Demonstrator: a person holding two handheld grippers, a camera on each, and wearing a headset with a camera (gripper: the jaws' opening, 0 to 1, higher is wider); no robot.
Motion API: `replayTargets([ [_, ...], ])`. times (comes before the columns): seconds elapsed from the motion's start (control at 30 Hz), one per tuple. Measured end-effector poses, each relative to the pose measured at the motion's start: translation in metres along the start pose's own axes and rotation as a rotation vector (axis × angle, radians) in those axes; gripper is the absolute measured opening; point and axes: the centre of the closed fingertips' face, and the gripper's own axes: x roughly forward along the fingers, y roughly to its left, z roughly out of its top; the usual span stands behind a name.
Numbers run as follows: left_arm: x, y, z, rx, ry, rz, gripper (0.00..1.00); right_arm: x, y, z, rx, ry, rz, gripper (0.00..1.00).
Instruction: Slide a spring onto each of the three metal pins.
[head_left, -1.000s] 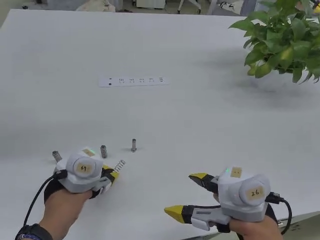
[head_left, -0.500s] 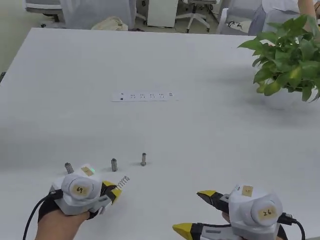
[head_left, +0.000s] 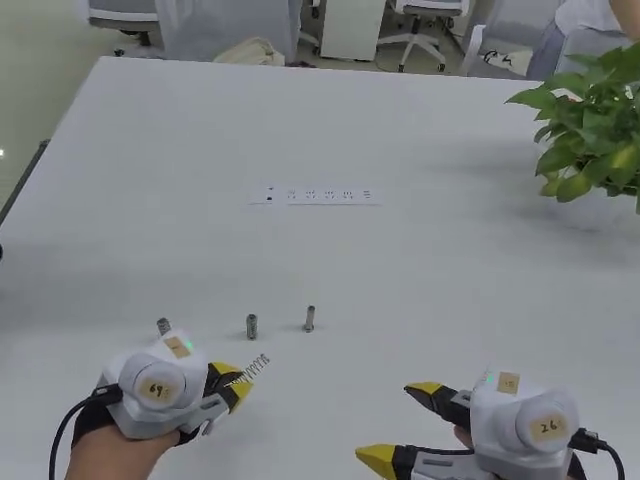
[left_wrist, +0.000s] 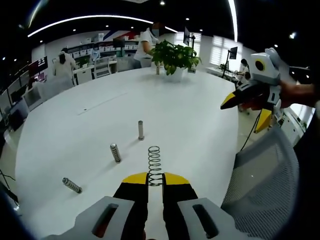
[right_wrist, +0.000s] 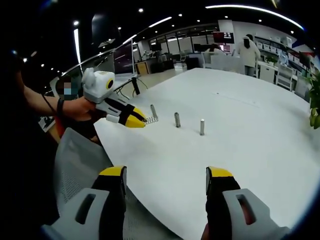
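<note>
Three short metal pins stand in a row on the white table. The left pin (head_left: 163, 326) and the middle pin (head_left: 251, 326) each carry a spring. The right pin (head_left: 309, 318) (left_wrist: 141, 129) is bare. My left gripper (head_left: 237, 384) (left_wrist: 155, 179) sits just in front of the middle pin, shut on a loose spring (head_left: 255, 366) (left_wrist: 154, 165) that sticks out forward from its yellow tips. My right gripper (head_left: 400, 425) (right_wrist: 166, 172) is at the near right, open and holding nothing, well away from the pins.
A white power strip (head_left: 318, 195) lies flat mid-table beyond the pins. A potted plant (head_left: 595, 120) stands at the far right. The table's near edge (right_wrist: 145, 187) runs just under my right gripper. Office chairs stand past the far edge.
The head camera has tilted and shifted, so everything sits lower and further right. My left gripper, still holding the spring, has drawn back slightly from the pins. The right gripper stays open.
</note>
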Motion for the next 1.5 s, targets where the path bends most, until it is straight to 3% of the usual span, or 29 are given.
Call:
replayTargets([
  [0.37, -0.017, -0.005, 0.003, 0.009, -0.028, 0.006, 0.02, 0.001, 0.006, -0.002, -0.010, 0.011, 0.018, 0.63],
  [0.7, -0.029, -0.025, 0.014, 0.067, -0.043, -0.024, 0.02, 0.002, 0.008, -0.001, -0.012, 0.010, 0.035, 0.62],
  [1.3, -0.028, -0.040, 0.042, 0.164, -0.064, -0.068, 0.02, 0.008, 0.010, 0.011, -0.035, -0.002, 0.070, 0.59],
  [1.5, -0.026, -0.047, 0.046, 0.201, -0.056, -0.088, 0.02, 0.011, 0.010, 0.017, -0.042, -0.014, 0.092, 0.56],
])
